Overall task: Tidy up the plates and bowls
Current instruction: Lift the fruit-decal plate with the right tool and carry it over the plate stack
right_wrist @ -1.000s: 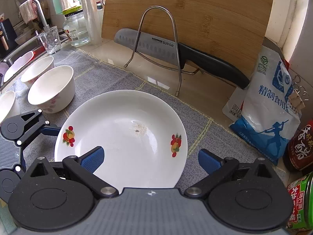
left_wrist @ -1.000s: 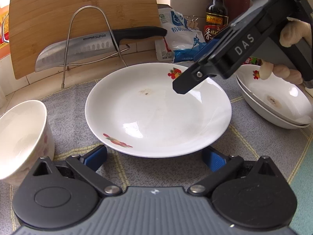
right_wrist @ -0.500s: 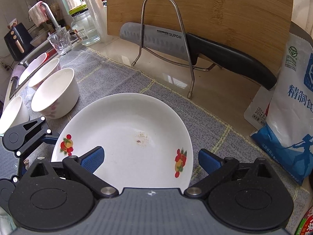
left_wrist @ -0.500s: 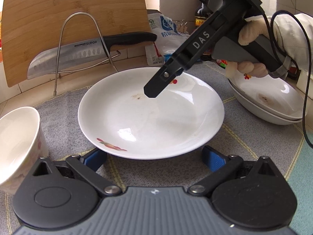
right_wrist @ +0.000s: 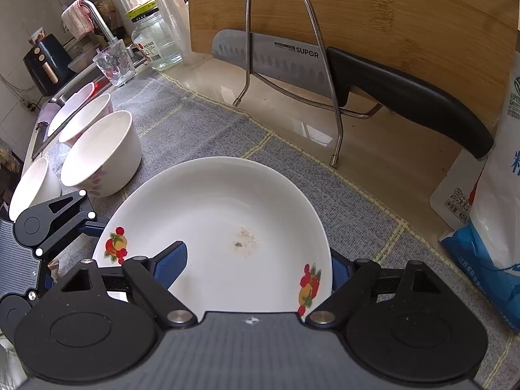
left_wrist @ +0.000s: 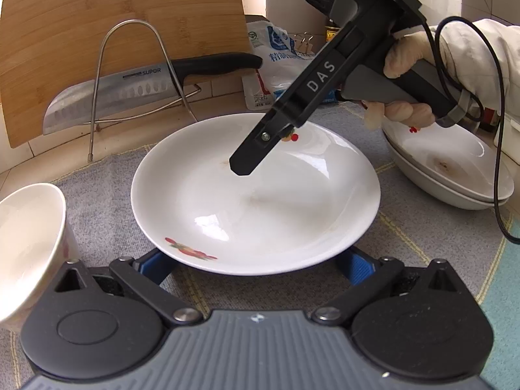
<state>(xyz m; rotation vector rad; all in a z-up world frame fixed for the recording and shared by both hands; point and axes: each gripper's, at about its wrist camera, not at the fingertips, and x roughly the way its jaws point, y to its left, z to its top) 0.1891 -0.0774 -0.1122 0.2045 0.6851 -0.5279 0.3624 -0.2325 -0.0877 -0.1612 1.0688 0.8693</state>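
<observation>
Plate (left_wrist: 256, 208): on grey mat (left_wrist: 97, 188), surface centre, beside 1 bowl (left_wrist: 29, 243).
Left gripper (left_wrist: 256, 265): jaws wide apart, flanking plate's near rim, holding nothing.
Right gripper (right_wrist: 256, 265): jaws wide, straddling plate's rim, unclamped.

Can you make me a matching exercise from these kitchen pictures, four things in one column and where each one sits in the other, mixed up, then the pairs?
Things:
1. plate
2. knife
3. salt bag
4. bowls

Places:
A. in a row on the mat, toward the sink
B. resting across the wire rack, in front of the cutting board
C. on the grey mat, between both tongs
D. standing right of the knife handle, past the mat's edge

Pairs: 1-C, 2-B, 3-D, 4-A
</observation>
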